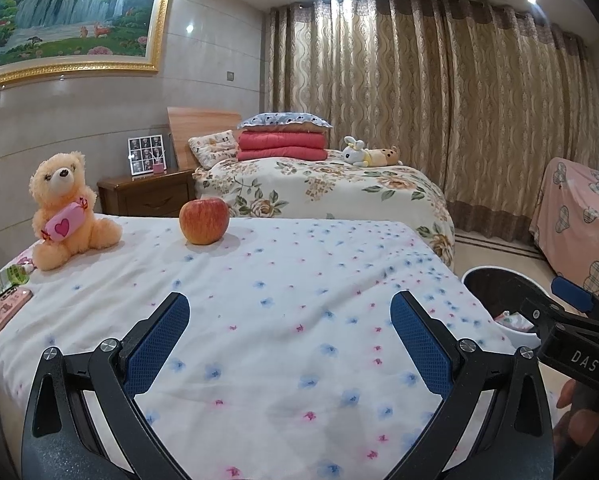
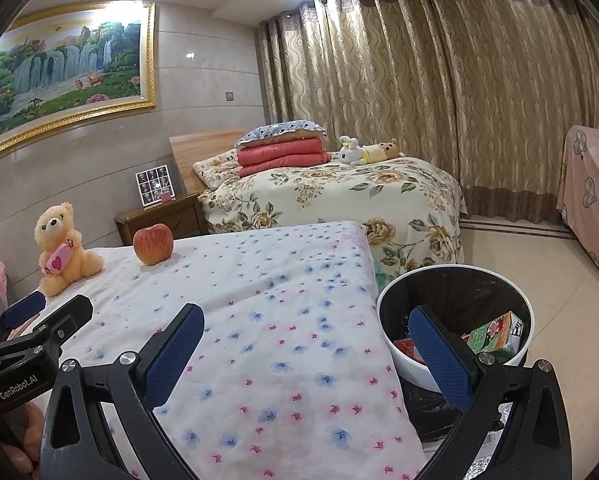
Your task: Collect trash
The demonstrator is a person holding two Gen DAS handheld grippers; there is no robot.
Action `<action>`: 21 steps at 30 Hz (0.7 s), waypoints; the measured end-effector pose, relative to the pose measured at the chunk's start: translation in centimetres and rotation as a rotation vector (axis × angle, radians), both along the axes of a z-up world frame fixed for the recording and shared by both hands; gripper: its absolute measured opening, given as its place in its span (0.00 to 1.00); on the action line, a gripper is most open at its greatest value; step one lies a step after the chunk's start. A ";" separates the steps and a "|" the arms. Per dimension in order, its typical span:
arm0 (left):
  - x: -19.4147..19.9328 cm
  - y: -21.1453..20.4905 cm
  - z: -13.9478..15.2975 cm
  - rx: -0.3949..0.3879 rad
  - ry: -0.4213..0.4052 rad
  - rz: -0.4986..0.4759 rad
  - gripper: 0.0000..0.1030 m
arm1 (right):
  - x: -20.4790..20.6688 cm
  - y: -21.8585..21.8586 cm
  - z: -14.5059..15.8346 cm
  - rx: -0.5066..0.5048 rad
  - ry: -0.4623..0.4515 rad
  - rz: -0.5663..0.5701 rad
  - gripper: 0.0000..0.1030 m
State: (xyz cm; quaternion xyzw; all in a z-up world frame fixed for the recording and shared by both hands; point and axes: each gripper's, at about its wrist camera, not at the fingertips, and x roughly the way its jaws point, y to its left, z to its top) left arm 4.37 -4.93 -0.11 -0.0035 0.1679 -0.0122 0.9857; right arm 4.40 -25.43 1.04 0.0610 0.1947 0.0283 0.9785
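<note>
My left gripper (image 1: 289, 308) is open and empty over the flowered white bedspread (image 1: 283, 280). My right gripper (image 2: 305, 322) is open and empty at the bed's right edge, its right finger in front of the white trash bin (image 2: 391, 344). The bin also shows in the left wrist view (image 1: 475, 276). It holds a green drink carton (image 2: 495, 334) and a red wrapper (image 2: 405, 348). A crumpled green pouch (image 1: 3, 280) lies at the bed's left edge, far left of my left gripper. My right gripper also shows in the left wrist view (image 1: 575, 300).
A red apple (image 1: 204, 220) and a teddy bear (image 1: 65, 210) sit at the far side of the bedspread. A pink phone (image 1: 1, 314) lies by the pouch. A second bed (image 2: 339, 192), a nightstand (image 1: 149, 192) and curtains stand behind. A pink-covered piece of furniture (image 1: 579, 220) is at right.
</note>
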 end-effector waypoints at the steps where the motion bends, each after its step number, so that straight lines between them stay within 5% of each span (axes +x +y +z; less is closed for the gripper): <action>1: 0.0 0.0 0.0 -0.001 0.000 -0.001 1.00 | 0.0 0.0 0.0 0.001 -0.001 0.000 1.00; 21: 0.0 -0.3 0.0 -0.001 0.004 -0.011 1.00 | 0.0 0.1 0.0 0.004 0.000 0.001 1.00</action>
